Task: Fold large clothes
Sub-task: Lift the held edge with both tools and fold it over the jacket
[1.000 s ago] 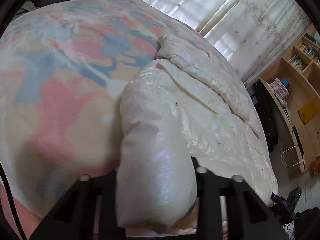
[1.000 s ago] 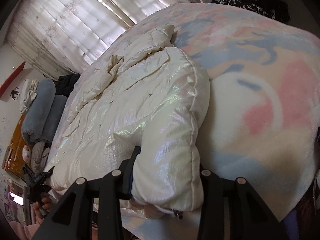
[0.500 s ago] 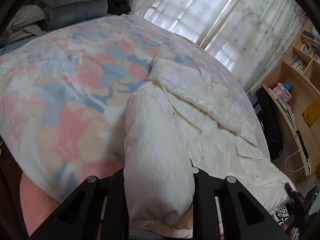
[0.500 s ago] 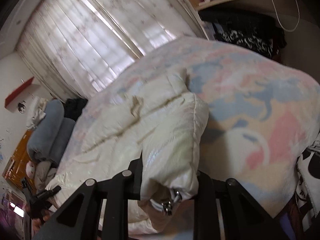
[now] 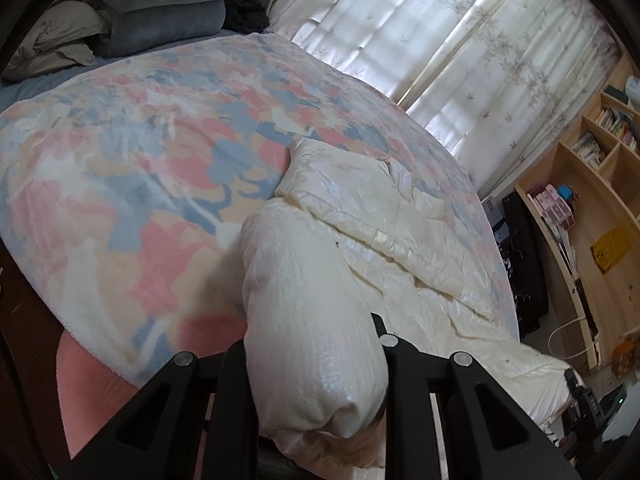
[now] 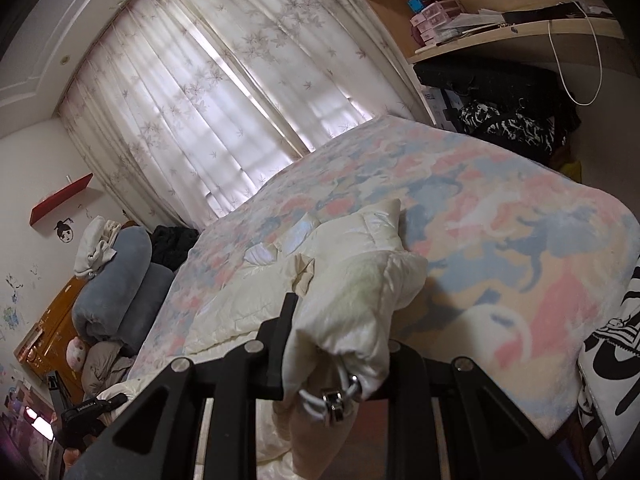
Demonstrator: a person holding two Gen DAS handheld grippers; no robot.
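Observation:
A cream, shiny puffer jacket [image 5: 372, 236] lies on a bed with a pink, blue and cream blanket [image 5: 120, 168]. My left gripper [image 5: 314, 364] is shut on one bottom corner of the jacket, raised above the bed edge. My right gripper [image 6: 338, 360] is shut on the other bottom corner [image 6: 352, 312], where a drawstring toggle [image 6: 332, 400] hangs. The jacket's collar end rests further up the bed [image 6: 360, 228]. The jacket's hem sags between the two grippers.
Grey rolled bedding [image 5: 168, 28] and pillows lie at the head of the bed. White curtains [image 5: 440, 40] cover the window behind. A wooden bookshelf [image 5: 592, 200] and black bags [image 6: 500, 120] stand past the foot of the bed. The left gripper [image 6: 86, 412] shows low in the right wrist view.
Both grippers have lifted and pulled back with the jacket's bottom corners, raising the hem off the bed. More of the room shows in both views.

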